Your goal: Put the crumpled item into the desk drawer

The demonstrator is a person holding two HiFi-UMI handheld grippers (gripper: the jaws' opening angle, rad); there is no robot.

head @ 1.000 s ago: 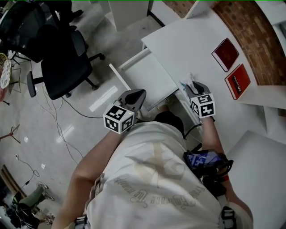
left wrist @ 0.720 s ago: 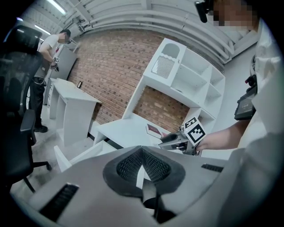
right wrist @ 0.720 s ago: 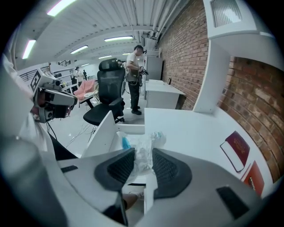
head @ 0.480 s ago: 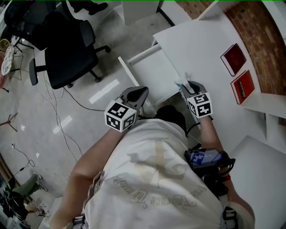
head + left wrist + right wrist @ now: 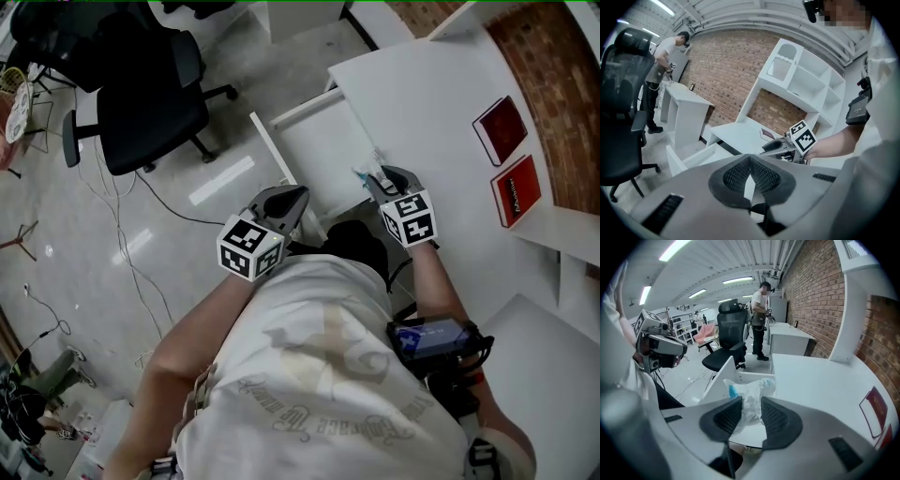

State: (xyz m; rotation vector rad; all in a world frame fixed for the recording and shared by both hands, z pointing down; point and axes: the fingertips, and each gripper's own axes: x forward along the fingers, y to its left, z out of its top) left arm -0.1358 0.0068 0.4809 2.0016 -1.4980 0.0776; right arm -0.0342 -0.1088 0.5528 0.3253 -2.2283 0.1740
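The crumpled item (image 5: 750, 392) is a clear plastic wrapper with a blue bit inside. My right gripper (image 5: 751, 401) is shut on it, the wrapper bulging up between the pads. In the head view, the right gripper (image 5: 378, 178) holds the wrapper (image 5: 366, 173) at the white desk's (image 5: 431, 94) near edge, right beside the open white drawer (image 5: 319, 141). The drawer's side wall (image 5: 717, 373) shows just beyond the wrapper. My left gripper (image 5: 286, 202) hangs shut to the left of the drawer's near end, nothing in it. From the left gripper (image 5: 750, 158) view, its pads meet at the tips.
Two red books (image 5: 499, 122) (image 5: 517, 190) lie on the desk's right side. A black office chair (image 5: 150, 94) stands on the glossy floor left of the drawer, with cables (image 5: 122, 272) trailing nearby. A person (image 5: 761, 319) stands at a far desk.
My right gripper has carried the wrapper leftward along the desk edge, closer to the open drawer. The left gripper has shifted only slightly and stays shut.
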